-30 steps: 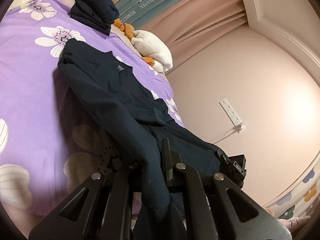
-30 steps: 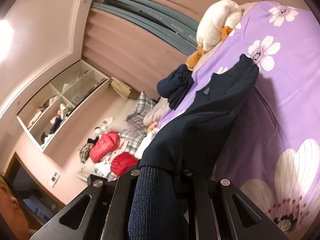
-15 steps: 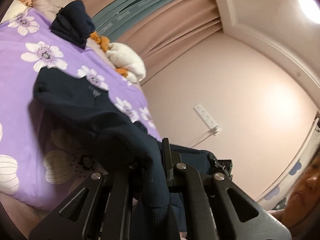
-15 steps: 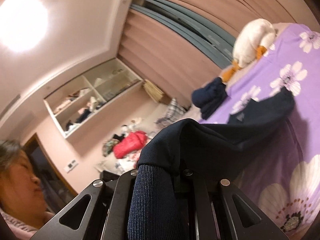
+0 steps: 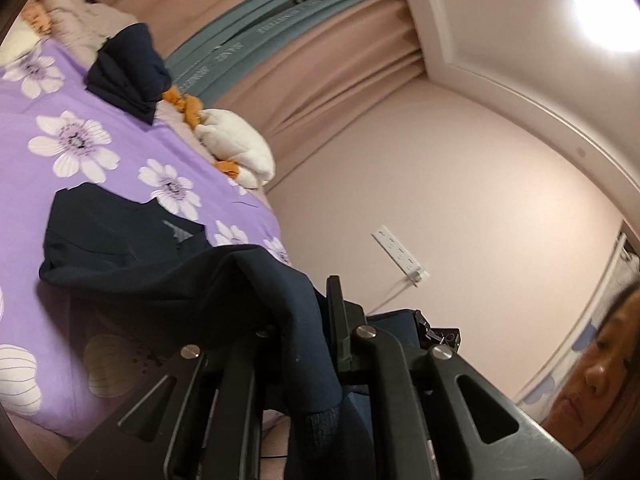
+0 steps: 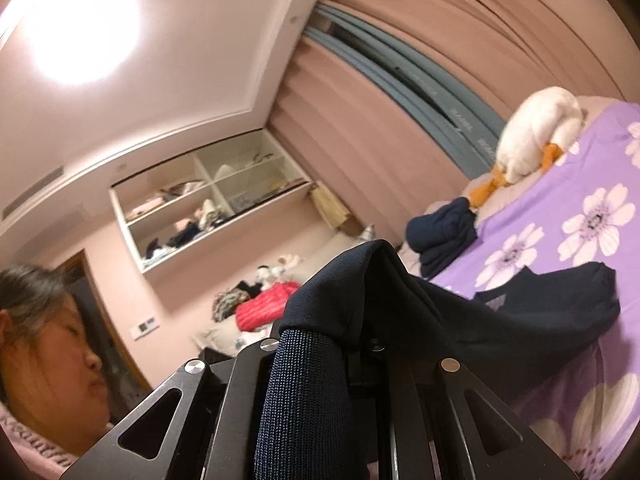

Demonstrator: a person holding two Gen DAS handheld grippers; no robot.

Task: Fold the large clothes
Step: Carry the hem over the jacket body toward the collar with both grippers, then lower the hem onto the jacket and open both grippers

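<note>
A big dark top (image 5: 120, 248) lies partly on the purple bed (image 5: 48, 184), with its far end flat by the white flowers. Its near end is lifted up in the air. The left gripper (image 5: 308, 344) is pinched tight on one bottom corner, and the ribbed hem hangs down between its fingers. The right gripper (image 6: 344, 352) is pinched tight on the other corner, and the cloth bunches over its top. It looks like the step now is to carry the near end up and over to the far end, so the top folds in half. To do that well, both grippers should move together and stay level, so the edge does not twist. Keep the cloth gently pulled between them so it stays smooth. Lay the hem down in line with the shoulders, then let go. Do not drag the flat part along the bed, or it will wrinkle. A folded dark pile (image 5: 128, 76) and a white toy duck (image 6: 536, 136) sit farther up the bed, well away from the top.
</note>
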